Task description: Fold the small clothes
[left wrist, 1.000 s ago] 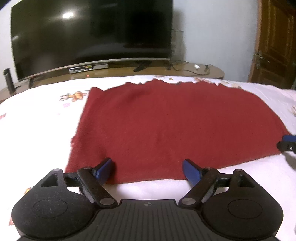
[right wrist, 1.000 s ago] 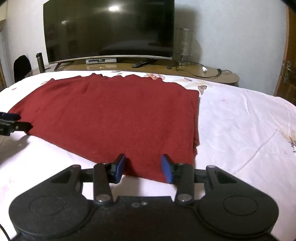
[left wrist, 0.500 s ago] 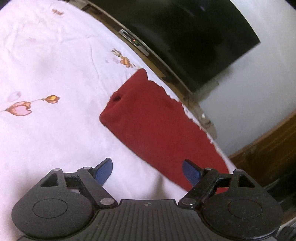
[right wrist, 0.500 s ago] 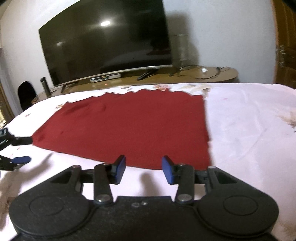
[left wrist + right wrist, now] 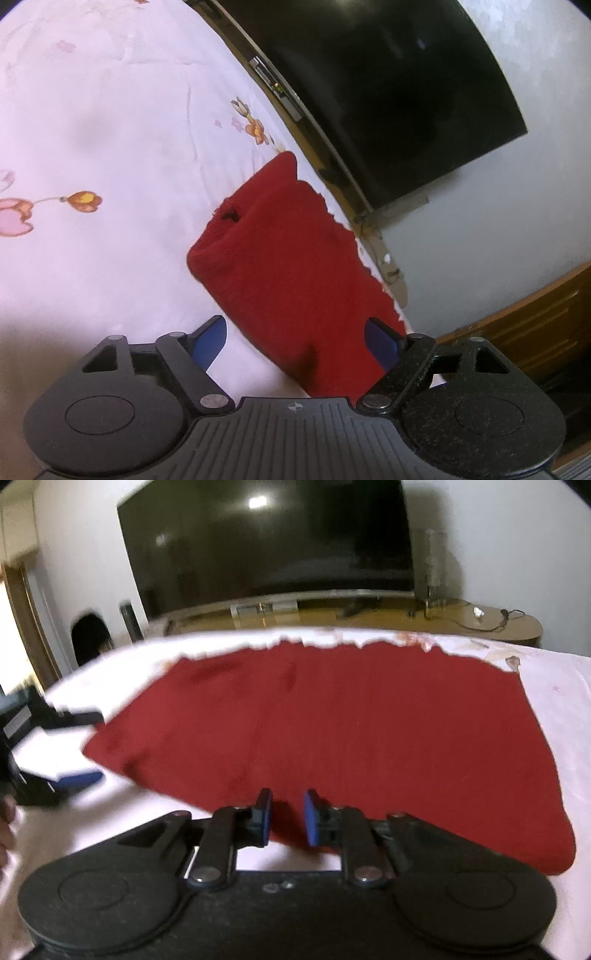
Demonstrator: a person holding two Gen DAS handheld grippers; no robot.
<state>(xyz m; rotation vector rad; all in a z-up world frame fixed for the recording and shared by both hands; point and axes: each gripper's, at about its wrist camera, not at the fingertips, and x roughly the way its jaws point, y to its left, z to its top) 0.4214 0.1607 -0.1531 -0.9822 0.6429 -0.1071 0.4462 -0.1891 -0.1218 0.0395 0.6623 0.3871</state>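
A dark red cloth (image 5: 288, 266) lies flat on the white bed sheet (image 5: 110, 147). My left gripper (image 5: 295, 325) is rolled onto its side at the cloth's left end. Its jaws are wide and closing, the cloth's end lies between them, and the pads stand clear of it. In the right wrist view the red cloth (image 5: 332, 720) spreads across the bed. My right gripper (image 5: 287, 801) sits at its near edge, jaws closing to a narrow gap with the hem between them and no visible pinch. The left gripper (image 5: 85, 747) shows blurred at the cloth's left corner.
A large dark television (image 5: 273, 542) stands on a low wooden stand (image 5: 406, 616) beyond the bed's far edge. A wooden door (image 5: 535, 321) is off to the right. The flower-print bed sheet (image 5: 554, 686) stretches to both sides of the cloth.
The left gripper has moved from the cloth's near edge to its left end and rolled onto its side. The right gripper's jaws have narrowed, and it has slid left along the near edge.
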